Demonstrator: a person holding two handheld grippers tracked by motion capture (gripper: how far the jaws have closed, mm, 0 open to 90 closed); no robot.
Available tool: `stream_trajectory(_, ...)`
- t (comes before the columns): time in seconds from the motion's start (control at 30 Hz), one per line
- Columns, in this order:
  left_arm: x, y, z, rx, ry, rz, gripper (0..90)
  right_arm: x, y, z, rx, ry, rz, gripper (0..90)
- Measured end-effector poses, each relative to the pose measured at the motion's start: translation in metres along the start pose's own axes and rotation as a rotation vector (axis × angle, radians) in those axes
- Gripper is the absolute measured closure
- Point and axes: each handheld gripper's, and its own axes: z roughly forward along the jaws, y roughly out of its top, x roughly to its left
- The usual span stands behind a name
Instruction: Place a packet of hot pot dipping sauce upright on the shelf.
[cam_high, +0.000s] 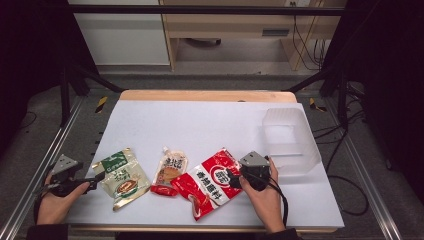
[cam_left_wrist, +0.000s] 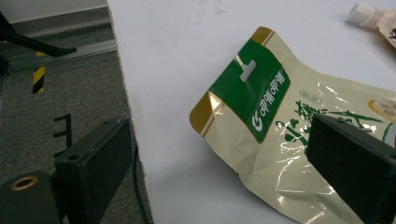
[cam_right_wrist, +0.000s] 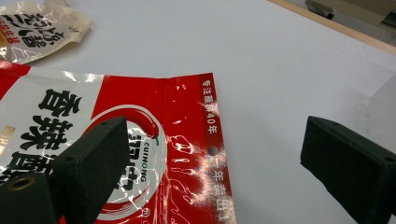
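Now the shiny red bag (cam_right_wrist: 140, 154) with a white circle lies flat under the wide-open right claw (cam_right_wrist: 212, 163); the left claw (cam_left_wrist: 224, 168) gapes over the green-gold bag (cam_left_wrist: 280, 140).

The surface (cam_high: 200, 125) is covered by a white sheet, with a strip of pale wood showing along its far edge (cam_high: 205, 95). Grey carpet floor (cam_high: 45, 135) lies around it, marked with yellow-and-black tape (cam_high: 101, 104). Metal rails (cam_high: 42, 165) run along both sides. Black frame bars (cam_high: 200, 9) cross overhead and slant down at the corners. Beyond stand a white cabinet (cam_high: 122, 35) and a light wooden desk (cam_high: 225, 25), with cables (cam_high: 305, 40) hanging at the right. The side margins are dark
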Motion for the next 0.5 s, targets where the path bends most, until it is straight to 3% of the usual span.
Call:
stream_trajectory(0.13,-0.001,-0.001,0.005,0.013,-0.012,0.000,8.3,0.002,0.000,0.001,0.013,0.002,-0.008,8.6)
stream_trajectory(0.5,-0.008,0.002,0.015,0.064,-0.119,0.007,24.4,0.003,0.000,0.002,0.025,0.009,-0.017,8.6)
